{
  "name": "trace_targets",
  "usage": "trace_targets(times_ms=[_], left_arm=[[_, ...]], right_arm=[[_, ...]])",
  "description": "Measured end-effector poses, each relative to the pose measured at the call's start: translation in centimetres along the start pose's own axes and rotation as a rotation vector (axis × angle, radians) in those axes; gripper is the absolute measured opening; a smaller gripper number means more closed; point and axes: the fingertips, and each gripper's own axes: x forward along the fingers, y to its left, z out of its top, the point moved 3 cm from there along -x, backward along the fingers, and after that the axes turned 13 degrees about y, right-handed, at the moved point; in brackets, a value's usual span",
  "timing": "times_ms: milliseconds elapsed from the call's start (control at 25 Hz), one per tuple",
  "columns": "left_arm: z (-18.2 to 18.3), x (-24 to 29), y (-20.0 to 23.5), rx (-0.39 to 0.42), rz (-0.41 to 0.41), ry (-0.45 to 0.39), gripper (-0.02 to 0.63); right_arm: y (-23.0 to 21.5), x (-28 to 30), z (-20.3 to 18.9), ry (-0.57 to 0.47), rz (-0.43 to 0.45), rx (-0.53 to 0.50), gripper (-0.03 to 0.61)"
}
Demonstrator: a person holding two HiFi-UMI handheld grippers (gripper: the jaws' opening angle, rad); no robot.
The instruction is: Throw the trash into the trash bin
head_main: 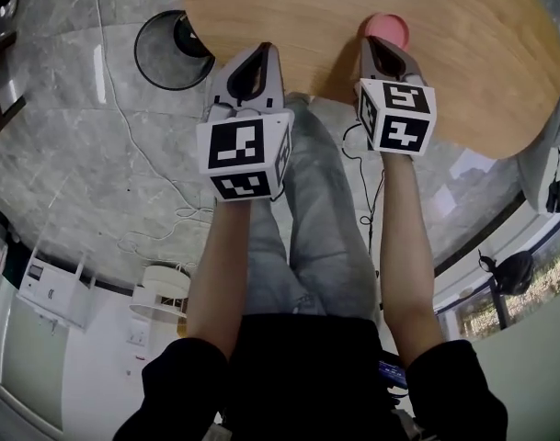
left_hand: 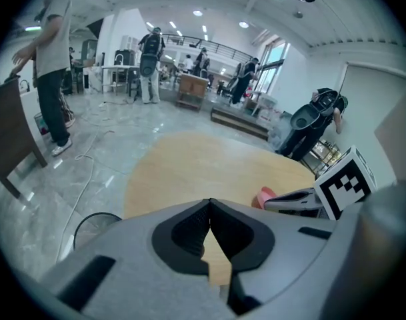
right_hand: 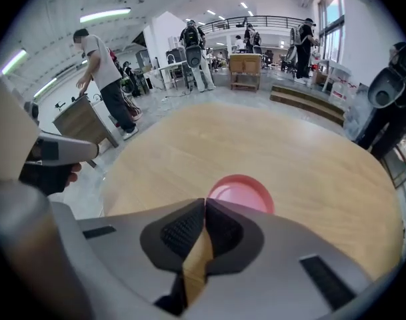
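1. The left gripper (head_main: pixel 260 51) and the right gripper (head_main: pixel 372 44) each carry one cube faced with black-and-white square markers. Both are held over the near edge of the light wooden round table (head_main: pixel 445 62).
2. In the left gripper view, the left gripper (left_hand: pixel 210 203) has its jaw tips together, with nothing between them.
3. In the right gripper view, the right gripper (right_hand: pixel 205 203) also has its jaw tips closed on nothing.
4. One pink round plastic container (head_main: pixel 387 28) stands at the near edge of the table, just beyond the right gripper's tips. Contact cannot be confirmed. The right gripper's body covers its near part.
5. One black wire-mesh round trash bin (head_main: pixel 156 64) stands on the grey marble floor (head_main: pixel 68 136), beside the table's left edge and beyond the left gripper.
6. A white cable (head_main: pixel 123 118) trails across the floor near the bin.
7. Further off, a person in a white shirt (right_hand: pixel 99 72) bends over a wooden desk. More people stand at the back of the hall.
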Motion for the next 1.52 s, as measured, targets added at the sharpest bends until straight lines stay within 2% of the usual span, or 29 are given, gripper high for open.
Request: trace_targets(times_ms=[240,560,760,920,1040,1160,1200,1240,1280,1400,1520], left_arm=[[-2.6,-3.6,6.4,-0.079,0.059,-0.024,0.002],[-6.4,-8.4,15.0,-0.211,0.132,-0.069,0.003],[-8.7,-10.6,19.8,-0.288,0.168,-0.089,0.002],[-10.8,-12.2,23.2,-0.342,0.191,-0.103,0.002],[-12.1,-13.3,25.2,-0.375,0.202,-0.115,0.002],[-13.9,-14.3,27.0,-0.417,0.218,-0.111,0.002],[-14.4,-14.7,27.8,-0.43,0.224,-0.112,0.002],[-14.8,-15.1,28.6,-0.443,0.23,-0.112,0.003],[-15.2,-15.4,29.3,-0.455,0.234,-0.111,0.002],[-15.8,-16.0,31.3,-0.47,0.239,-0.115,0.002],[-15.9,-16.4,32.2,-0.47,0.24,-0.115,0.002]], right_arm=[[7.9,0.0,2.1,-0.042,0.096,-0.031,0.014],[19.9,0.8,4.8,-0.078,0.246,-0.145,0.014],[26.6,1.5,5.9,-0.079,0.366,-0.182,0.014],[31.3,3.2,5.6,-0.045,0.427,-0.205,0.015],[34.1,4.4,5.8,-0.034,0.43,-0.253,0.015],[36.2,5.7,5.4,-0.021,0.386,-0.34,0.021],[36.7,6.5,5.2,-0.002,0.368,-0.357,0.05],[37.2,7.2,4.8,0.025,0.357,-0.358,0.124],[37.6,7.8,4.6,0.049,0.359,-0.346,0.138],[38.6,8.1,4.5,0.061,0.378,-0.293,0.114],[39.1,7.5,4.1,0.052,0.369,-0.285,0.073]])
